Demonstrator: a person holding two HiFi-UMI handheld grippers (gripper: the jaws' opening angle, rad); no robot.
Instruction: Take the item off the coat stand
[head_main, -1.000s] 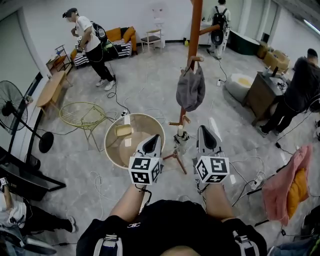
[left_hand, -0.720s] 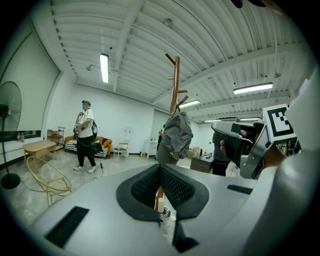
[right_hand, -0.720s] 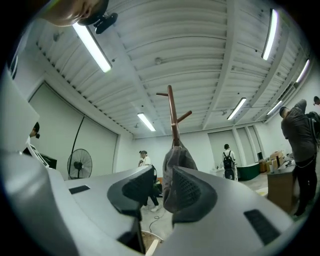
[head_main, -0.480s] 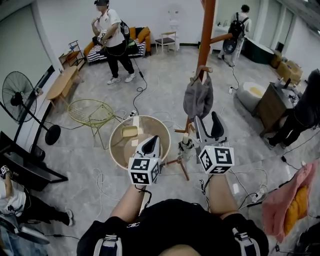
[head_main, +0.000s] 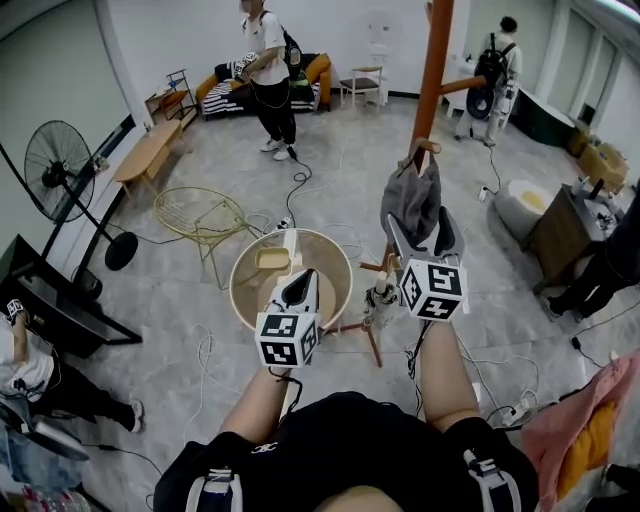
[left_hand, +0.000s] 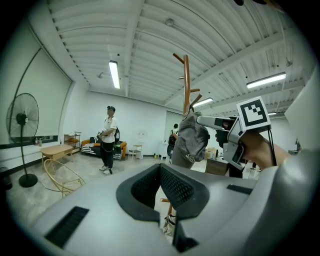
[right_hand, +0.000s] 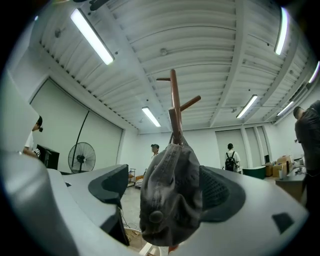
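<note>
A grey cap (head_main: 410, 205) hangs from a peg of the orange-brown coat stand (head_main: 434, 60). My right gripper (head_main: 418, 225) is raised to the cap, and its jaws are opening. In the right gripper view the cap (right_hand: 170, 195) hangs between the two pads; a gap shows at the left pad, and the cap covers part of the right one. The stand's pole (right_hand: 173, 95) rises behind it. My left gripper (head_main: 298, 287) is lower and to the left, over the round table, shut and empty. The left gripper view shows its closed jaws (left_hand: 161, 172), the cap (left_hand: 191, 142) and the right gripper (left_hand: 207, 120).
A round wooden table (head_main: 335, 290) with a small yellow tray (head_main: 273, 260) stands left of the stand's feet. A yellow wire chair (head_main: 200, 213) and a standing fan (head_main: 62, 160) are further left. Cables lie on the floor. A person (head_main: 270, 60) stands at the back.
My right gripper has risen from beside the left one up to the cap, and its jaws have opened. The left gripper has stayed put. The person at the back has walked right.
</note>
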